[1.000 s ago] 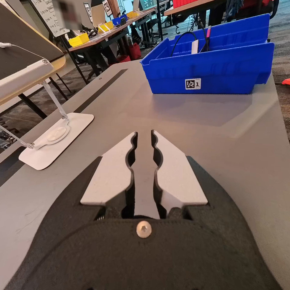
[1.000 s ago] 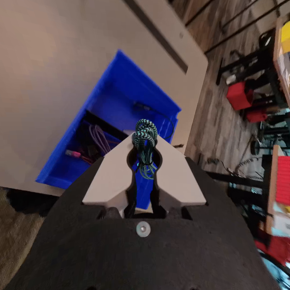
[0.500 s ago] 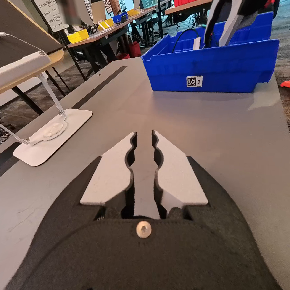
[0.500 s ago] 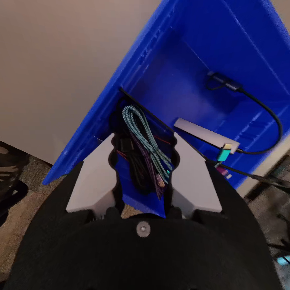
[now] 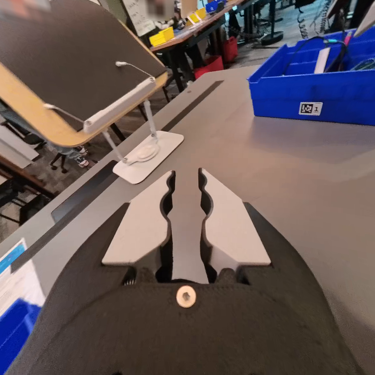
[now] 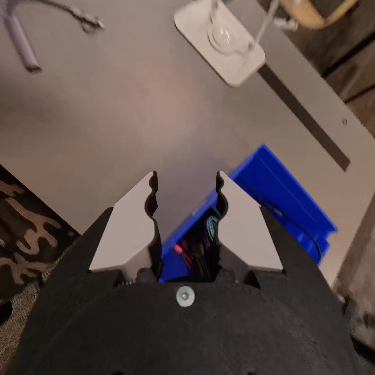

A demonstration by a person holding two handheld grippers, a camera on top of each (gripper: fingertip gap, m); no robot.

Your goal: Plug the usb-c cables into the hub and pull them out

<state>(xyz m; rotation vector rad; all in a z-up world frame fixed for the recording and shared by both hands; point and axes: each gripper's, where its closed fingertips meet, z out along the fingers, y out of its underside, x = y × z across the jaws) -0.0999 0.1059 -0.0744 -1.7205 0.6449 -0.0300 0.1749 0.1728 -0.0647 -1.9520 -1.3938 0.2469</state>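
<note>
My left gripper (image 5: 186,172) hovers low over the grey table (image 5: 263,162), its jaws a narrow gap apart with nothing between them. The blue bin (image 5: 304,91) stands ahead to the right, with a pale slab-shaped hub (image 5: 321,60) leaning inside among dark cables. My right gripper (image 6: 185,174) is open and empty, looking down from above the bin (image 6: 274,192). A coiled teal braided cable (image 6: 211,223) and a pink plug (image 6: 178,248) lie in the bin's near compartment, seen between my fingers. This view is blurred.
A white stand base (image 5: 148,156) carries a tilted dark board (image 5: 71,60) at the left; the base also shows in the right wrist view (image 6: 219,40). A pale stick-shaped device (image 6: 20,40) with a short cable (image 6: 81,18) lies on the table. Papers (image 5: 14,280) and another blue bin (image 5: 12,334) sit near left. The tips of one gripper are about 30 cm away from the tips of the other. The pale stick-shaped device (image 6: 20,40) is closer to my left gripper, around 20 cm from its tips; the right tips are 40 cm off.
My right gripper opened and let the teal cable coil drop into the bin, then lifted away, empty. My left gripper swung left, so the bin now sits farther right in its view.
</note>
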